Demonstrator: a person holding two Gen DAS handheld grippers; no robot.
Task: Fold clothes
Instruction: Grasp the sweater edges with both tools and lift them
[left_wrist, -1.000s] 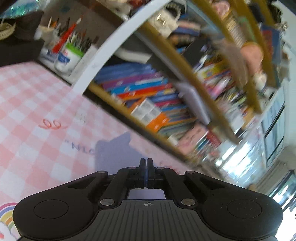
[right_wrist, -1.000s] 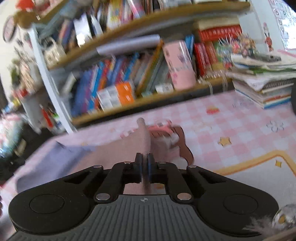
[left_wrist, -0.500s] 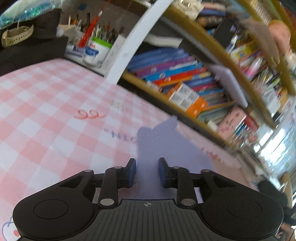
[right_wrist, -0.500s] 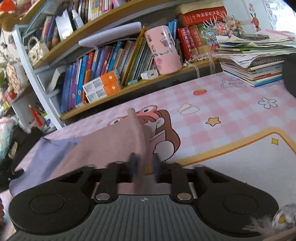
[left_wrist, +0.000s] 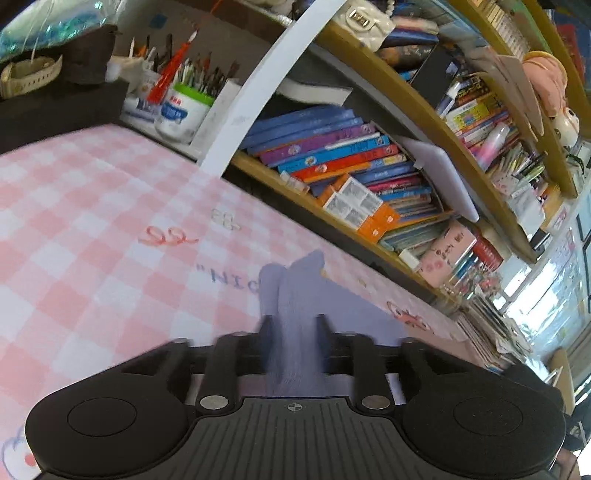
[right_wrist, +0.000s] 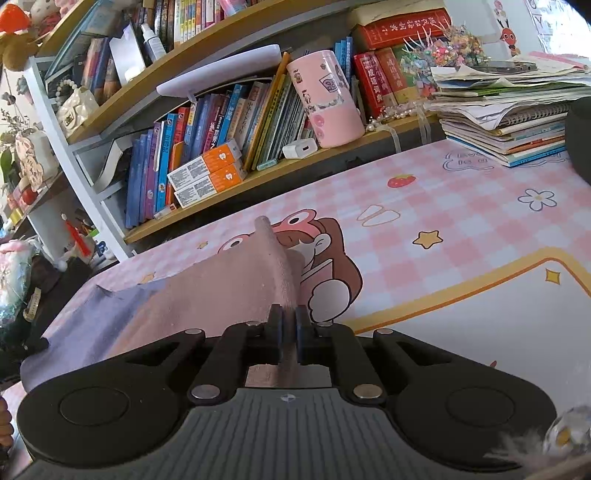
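Note:
A lavender-pink cloth (right_wrist: 207, 295) lies on the pink checked table mat (right_wrist: 461, 221). In the left wrist view its purple corner (left_wrist: 295, 291) rises between the fingers of my left gripper (left_wrist: 293, 328), whose jaws stand apart and look blurred with motion. In the right wrist view my right gripper (right_wrist: 289, 325) has its jaws nearly together, pinching a raised fold of the cloth that peaks just ahead of the fingertips. The cloth stretches from there to the left, low over the mat.
Bookshelves (right_wrist: 221, 122) packed with books run along the far side of the table. A pen pot (left_wrist: 181, 110) stands at the left end, a pink cup (right_wrist: 325, 99) on the shelf, and a stack of notebooks (right_wrist: 509, 114) at the right.
The left gripper was shut one second ago and has opened, with the cloth corner still between its fingers. The right gripper opened briefly and has closed again on the cloth fold.

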